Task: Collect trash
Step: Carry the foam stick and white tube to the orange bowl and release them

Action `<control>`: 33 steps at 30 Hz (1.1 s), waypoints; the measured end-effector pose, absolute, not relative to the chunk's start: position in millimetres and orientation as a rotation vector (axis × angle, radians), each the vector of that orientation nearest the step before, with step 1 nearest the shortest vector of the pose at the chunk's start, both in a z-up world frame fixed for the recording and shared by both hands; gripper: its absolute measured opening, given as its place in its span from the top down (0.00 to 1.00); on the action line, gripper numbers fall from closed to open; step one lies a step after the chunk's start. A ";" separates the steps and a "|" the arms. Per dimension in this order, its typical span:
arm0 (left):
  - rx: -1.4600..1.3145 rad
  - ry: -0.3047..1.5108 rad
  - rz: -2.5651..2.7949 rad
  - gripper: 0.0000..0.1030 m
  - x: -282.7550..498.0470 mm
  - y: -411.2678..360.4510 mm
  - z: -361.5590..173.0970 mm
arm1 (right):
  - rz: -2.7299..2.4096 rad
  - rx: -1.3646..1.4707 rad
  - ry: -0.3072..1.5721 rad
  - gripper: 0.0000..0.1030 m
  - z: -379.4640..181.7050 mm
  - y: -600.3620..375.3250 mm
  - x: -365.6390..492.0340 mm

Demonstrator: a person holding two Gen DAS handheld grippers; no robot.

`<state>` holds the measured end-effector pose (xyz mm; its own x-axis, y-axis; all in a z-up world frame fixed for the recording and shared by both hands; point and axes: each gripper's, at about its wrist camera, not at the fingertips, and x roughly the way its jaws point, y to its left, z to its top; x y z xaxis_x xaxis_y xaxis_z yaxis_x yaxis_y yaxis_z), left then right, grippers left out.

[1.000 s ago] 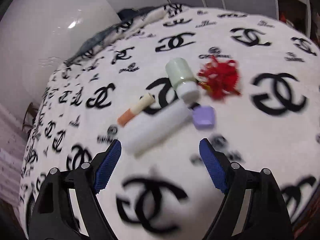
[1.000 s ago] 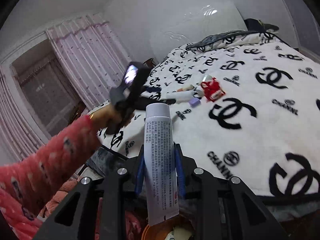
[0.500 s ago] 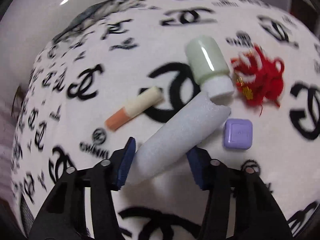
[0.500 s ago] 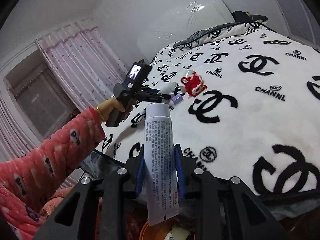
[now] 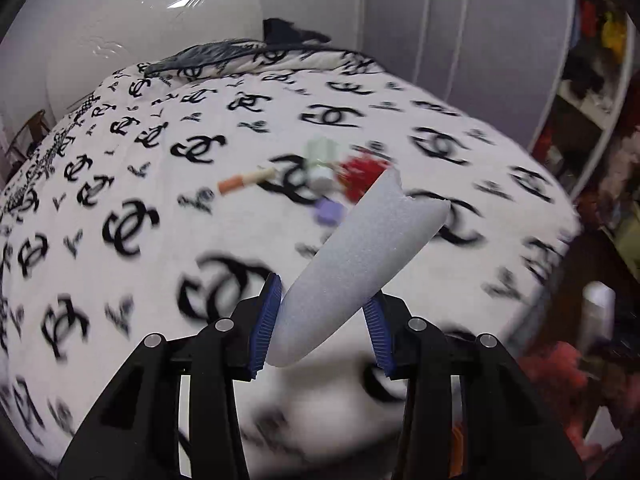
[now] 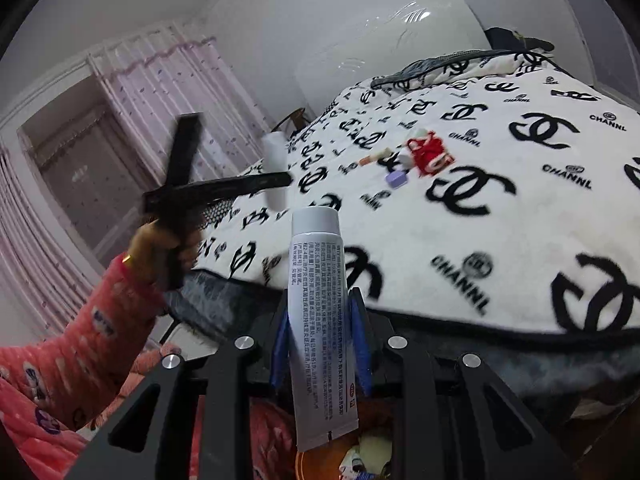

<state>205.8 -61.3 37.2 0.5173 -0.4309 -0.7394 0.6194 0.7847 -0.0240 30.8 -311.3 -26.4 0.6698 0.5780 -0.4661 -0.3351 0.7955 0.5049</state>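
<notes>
My left gripper (image 5: 322,320) is shut on a white foam piece (image 5: 360,264) and holds it up off the bed; it also shows in the right wrist view (image 6: 275,172). My right gripper (image 6: 320,340) is shut on a white tube (image 6: 320,320) with printed text, held over an orange bin (image 6: 320,460) below the bed edge. On the bed lie an orange-and-cream stick (image 5: 246,179), a pale green bottle (image 5: 322,160), a red tassel ornament (image 5: 360,172) and a purple square (image 5: 330,212).
The bed has a white blanket (image 5: 160,184) with black logos. A white headboard (image 5: 120,40) stands behind it. Shelves (image 5: 592,100) lie to the right. Pink curtains (image 6: 140,100) hang at the left. The person's pink-sleeved arm (image 6: 80,340) holds the left gripper.
My left gripper closed on the foam piece and lifted it off the bed, pulling back from the other items. My right gripper kept its hold on the tube near the bin.
</notes>
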 end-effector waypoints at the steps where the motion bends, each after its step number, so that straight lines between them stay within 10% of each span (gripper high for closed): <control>1: 0.252 0.803 -0.653 0.60 182.7 -56.1 36.5 | 0.534 0.391 0.663 0.74 -27.8 -306.1 25.7; 24: -0.022 1.613 -0.435 0.59 45.4 -51.9 -303.1 | 0.396 0.403 1.347 0.73 -268.2 -223.0 2.9; 28: -0.010 1.684 -0.367 0.47 48.5 -56.2 -328.1 | 0.321 0.410 1.426 0.49 -300.5 -222.4 11.8; 33: -0.001 1.654 -0.342 0.33 48.4 -57.1 -325.8 | 0.300 0.433 1.393 0.46 -296.2 -228.2 11.6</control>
